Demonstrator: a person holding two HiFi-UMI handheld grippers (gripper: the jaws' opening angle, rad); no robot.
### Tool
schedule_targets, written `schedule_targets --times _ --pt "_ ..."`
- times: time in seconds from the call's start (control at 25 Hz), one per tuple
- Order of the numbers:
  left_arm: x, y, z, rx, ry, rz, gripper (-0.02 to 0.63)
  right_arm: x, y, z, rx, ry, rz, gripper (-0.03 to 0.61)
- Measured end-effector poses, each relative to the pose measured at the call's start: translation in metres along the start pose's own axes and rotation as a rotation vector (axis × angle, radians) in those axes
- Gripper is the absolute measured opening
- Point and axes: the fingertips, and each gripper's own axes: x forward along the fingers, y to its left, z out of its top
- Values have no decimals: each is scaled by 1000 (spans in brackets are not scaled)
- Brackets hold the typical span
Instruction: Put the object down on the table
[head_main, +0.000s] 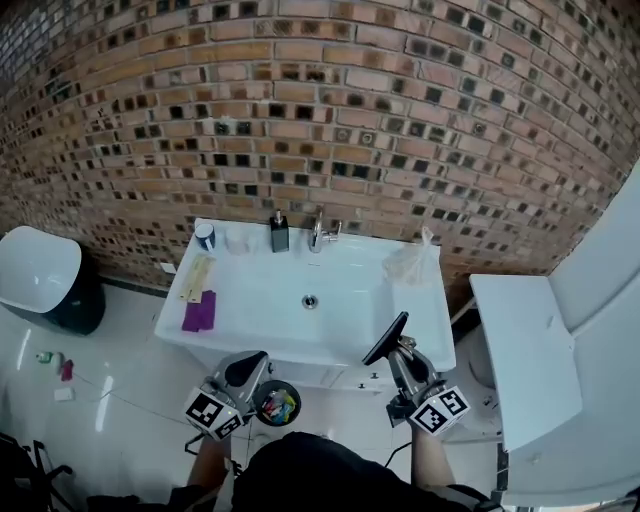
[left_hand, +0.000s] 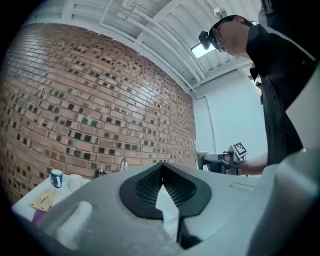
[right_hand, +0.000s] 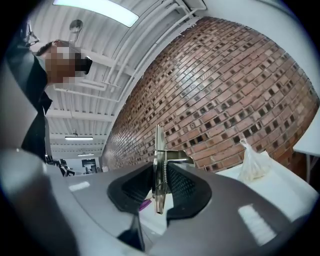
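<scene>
My right gripper (head_main: 400, 346) is shut on a thin flat dark board with a metal spring clip (head_main: 385, 339), which it holds over the front right edge of the white sink counter (head_main: 250, 318). In the right gripper view the board (right_hand: 159, 150) stands edge-on and upright, with the pads of the right gripper (right_hand: 160, 175) pressing on both its sides. My left gripper (head_main: 250, 364) hovers low in front of the counter. It is shut with nothing in it, and its tips meet in the left gripper view (left_hand: 161, 169).
On the counter stand a blue-and-white cup (head_main: 205, 236), a dark soap dispenser (head_main: 279, 233), a faucet (head_main: 322, 235), a plastic bag (head_main: 415, 262), a beige strip (head_main: 196, 277) and a purple cloth (head_main: 199, 311). A small bin (head_main: 277, 404) sits below. A white cabinet (head_main: 525, 360) flanks the right.
</scene>
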Motion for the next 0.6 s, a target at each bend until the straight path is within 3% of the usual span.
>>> schedule_targets --times 0.2,0.36,0.6 --pt "19 -20 -7 -15 11 -24 2 -22 -13 1 11 -8 -16 91" --pt "33 -30 -9 -87 -15 -47 2 -37 -28 -5 40 -12 -58 91" --pt "50 -28 -3 -142 -54 -141 2 -50 -29 3 26 -76 -140 91"
